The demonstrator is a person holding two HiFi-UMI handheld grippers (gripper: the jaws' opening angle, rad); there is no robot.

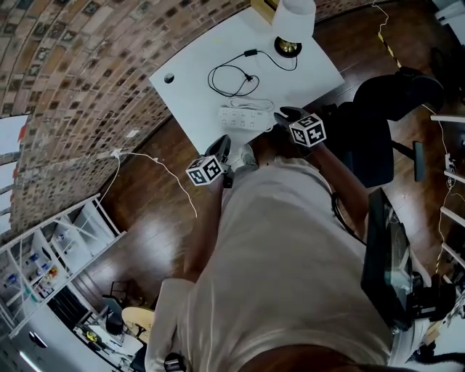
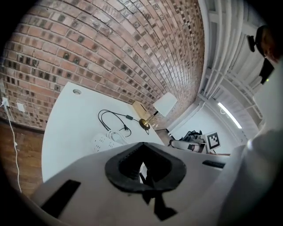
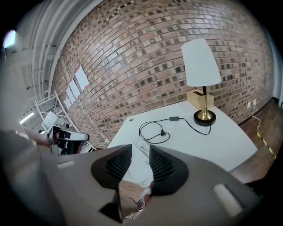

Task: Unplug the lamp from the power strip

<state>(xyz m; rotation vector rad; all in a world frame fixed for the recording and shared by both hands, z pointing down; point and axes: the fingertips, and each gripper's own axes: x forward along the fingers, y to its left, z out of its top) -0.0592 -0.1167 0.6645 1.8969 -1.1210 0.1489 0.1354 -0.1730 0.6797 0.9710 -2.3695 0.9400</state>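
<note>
The lamp (image 1: pixel 294 18) with a white shade and brass base stands at the far end of the white table (image 1: pixel 189 73). Its black cord loops on the tabletop, and the plug (image 1: pixel 248 77) lies loose, apart from the white power strip (image 1: pixel 243 116) near the front edge. In the right gripper view the lamp (image 3: pixel 201 64), the plug (image 3: pixel 162 131) and the power strip (image 3: pixel 138 150) all show. My right gripper (image 3: pixel 136 165) is open above the strip's near end with nothing between its pads. My left gripper (image 2: pixel 142 170) is shut and empty, held back off the table's front edge.
A black office chair (image 1: pixel 385 109) stands right of the table. A wooden box (image 3: pixel 199 98) sits behind the lamp. A white cable (image 1: pixel 160 163) trails over the wood floor from the brick wall. White shelving (image 1: pixel 58 247) stands at the lower left.
</note>
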